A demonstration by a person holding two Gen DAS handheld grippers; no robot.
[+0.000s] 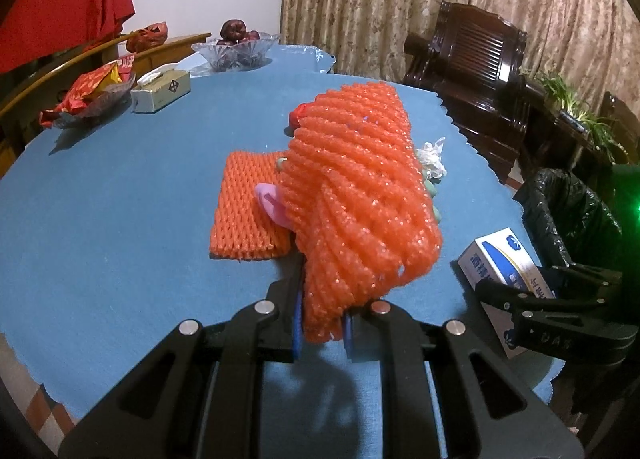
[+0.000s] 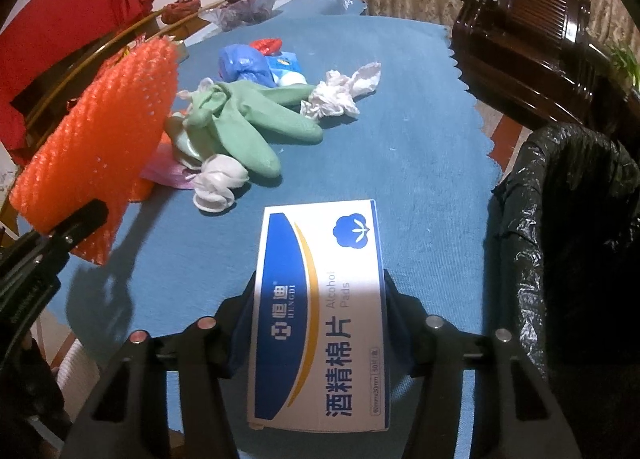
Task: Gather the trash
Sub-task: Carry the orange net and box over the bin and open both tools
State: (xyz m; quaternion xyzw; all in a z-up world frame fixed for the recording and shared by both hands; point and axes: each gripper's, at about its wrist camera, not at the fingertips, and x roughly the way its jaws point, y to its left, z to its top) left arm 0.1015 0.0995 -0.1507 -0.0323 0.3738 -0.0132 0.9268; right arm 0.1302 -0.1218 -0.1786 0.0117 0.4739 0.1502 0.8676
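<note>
Alcohol-pad box (image 2: 320,311) in right hand-held gripper (image 2: 320,323), nr tbl edge, bin (image 2: 560,227) adjacent.

A table under a blue cloth with a scalloped edge (image 2: 420,147) carries the clutter. On it lie a flat orange foam net (image 1: 248,207), a green rubber glove (image 2: 248,119), crumpled white tissues (image 2: 344,93), a blue bag (image 2: 244,63) and a pink scrap (image 2: 168,173). At the far end stand a tissue box (image 1: 162,91), a glass fruit bowl (image 1: 236,49) and a dish of red snack packets (image 1: 94,93)
</note>
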